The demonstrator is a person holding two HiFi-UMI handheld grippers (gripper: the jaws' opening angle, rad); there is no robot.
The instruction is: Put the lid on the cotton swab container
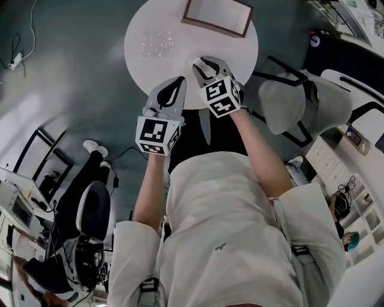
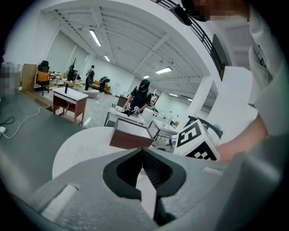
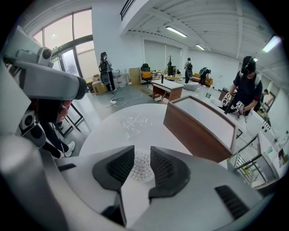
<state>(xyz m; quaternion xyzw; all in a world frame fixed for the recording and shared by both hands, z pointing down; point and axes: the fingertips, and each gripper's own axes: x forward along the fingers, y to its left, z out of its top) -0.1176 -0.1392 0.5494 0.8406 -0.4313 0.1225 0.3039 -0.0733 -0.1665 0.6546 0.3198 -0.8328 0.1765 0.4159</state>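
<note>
The round white table fills the space ahead of me. A wood-sided box sits at its 12 o'clock edge.

My left gripper hangs over the 6 o'clock rim with its jaws together at the tips and nothing between them.

My right gripper is just beside it, at its 2 o'clock, tilted down over the tabletop. Its jaws stand apart, and the swab container sits between them. The container is uncovered, with a packed cluster of white swab heads showing in the gap. Its wall is clear, so I cannot tell whether my pads touch it.

The lid looks like a clear, glinting piece lying on the table. It is at 11 o'clock from my right gripper and well apart from the container.
</note>
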